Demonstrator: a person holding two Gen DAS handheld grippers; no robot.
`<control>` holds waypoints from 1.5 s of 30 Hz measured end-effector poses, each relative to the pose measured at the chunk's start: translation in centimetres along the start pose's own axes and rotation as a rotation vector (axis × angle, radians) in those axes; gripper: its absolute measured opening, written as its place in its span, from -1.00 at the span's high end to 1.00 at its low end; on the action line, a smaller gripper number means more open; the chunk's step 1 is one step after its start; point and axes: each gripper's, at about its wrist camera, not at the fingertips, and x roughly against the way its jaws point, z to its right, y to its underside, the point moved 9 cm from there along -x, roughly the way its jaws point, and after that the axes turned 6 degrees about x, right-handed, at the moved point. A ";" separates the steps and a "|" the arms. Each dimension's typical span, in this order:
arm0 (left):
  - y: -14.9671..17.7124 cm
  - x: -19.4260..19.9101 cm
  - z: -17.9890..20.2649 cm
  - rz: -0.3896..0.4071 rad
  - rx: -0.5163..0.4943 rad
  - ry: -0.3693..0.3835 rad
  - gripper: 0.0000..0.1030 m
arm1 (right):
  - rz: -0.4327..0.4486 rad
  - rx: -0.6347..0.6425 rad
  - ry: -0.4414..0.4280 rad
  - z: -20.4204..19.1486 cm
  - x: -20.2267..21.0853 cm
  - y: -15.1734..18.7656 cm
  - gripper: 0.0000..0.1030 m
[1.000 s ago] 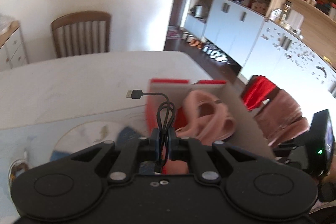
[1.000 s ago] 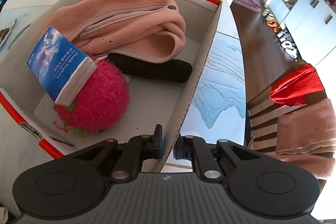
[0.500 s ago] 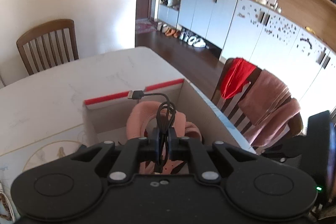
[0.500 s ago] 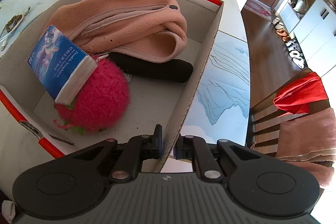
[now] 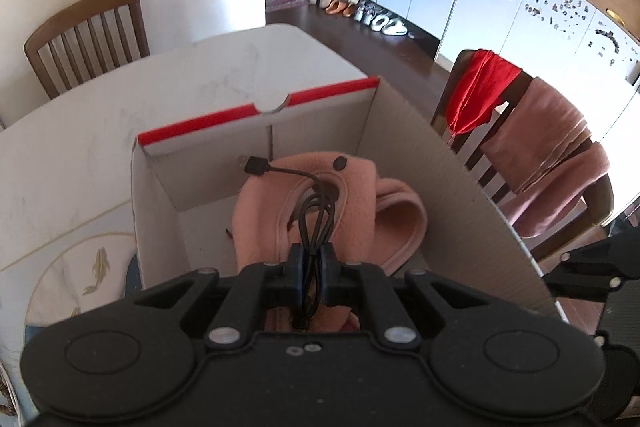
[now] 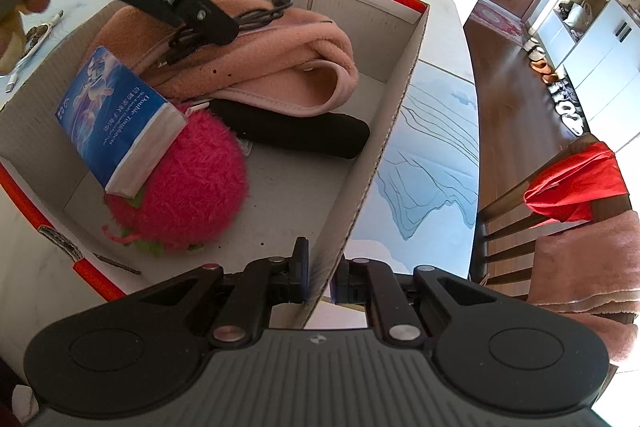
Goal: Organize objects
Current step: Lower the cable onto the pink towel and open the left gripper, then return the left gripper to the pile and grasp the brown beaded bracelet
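Nearest the right wrist camera, the right gripper (image 6: 320,281) is closed tight on the side wall of the cardboard box (image 6: 394,99), one finger inside and one outside. Within the box, closest first, lie a pink fuzzy ball (image 6: 192,195), a blue tissue pack (image 6: 112,119) leaning on it, a black cylinder (image 6: 296,133), and a pink fleece garment (image 6: 280,47) toward the far end. The left gripper (image 5: 312,267) is clamped on a coiled black USB cable (image 5: 316,215), held above the garment inside the box outline; its plug (image 5: 256,167) points toward the far wall. The box rests on a white marble table (image 5: 100,107). Beyond stand a wooden chair (image 5: 86,35) and another chair draped with a red cloth (image 5: 480,87).
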 end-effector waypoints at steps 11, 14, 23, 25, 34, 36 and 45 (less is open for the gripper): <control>0.1 0.2 -0.1 -0.004 -0.008 0.017 0.68 | -0.005 -0.020 0.007 0.0 0.0 0.0 0.82; 0.1 0.7 -0.1 0.008 -0.006 0.023 0.51 | -0.007 -0.027 0.009 0.0 0.0 0.0 0.82; 0.0 3.9 -0.4 0.077 0.010 0.036 -0.02 | -0.019 -0.042 0.018 -0.1 0.0 0.0 0.83; 0.0 4.8 -0.8 0.091 0.019 0.037 -0.05 | -0.025 -0.045 0.020 -0.1 -0.1 -0.1 0.83; 0.4 8.0 -4.6 0.146 0.089 -0.010 -0.23 | -0.045 -0.066 0.028 -0.2 -0.4 0.2 0.83; 0.7 8.6 -5.6 0.152 0.107 -0.022 -0.24 | -0.048 -0.071 0.035 -0.2 -0.4 0.1 0.83; 2.7 10.1 -9.6 0.168 0.150 -0.073 -0.57 | -0.063 -0.153 0.044 0.2 -0.2 0.0 0.83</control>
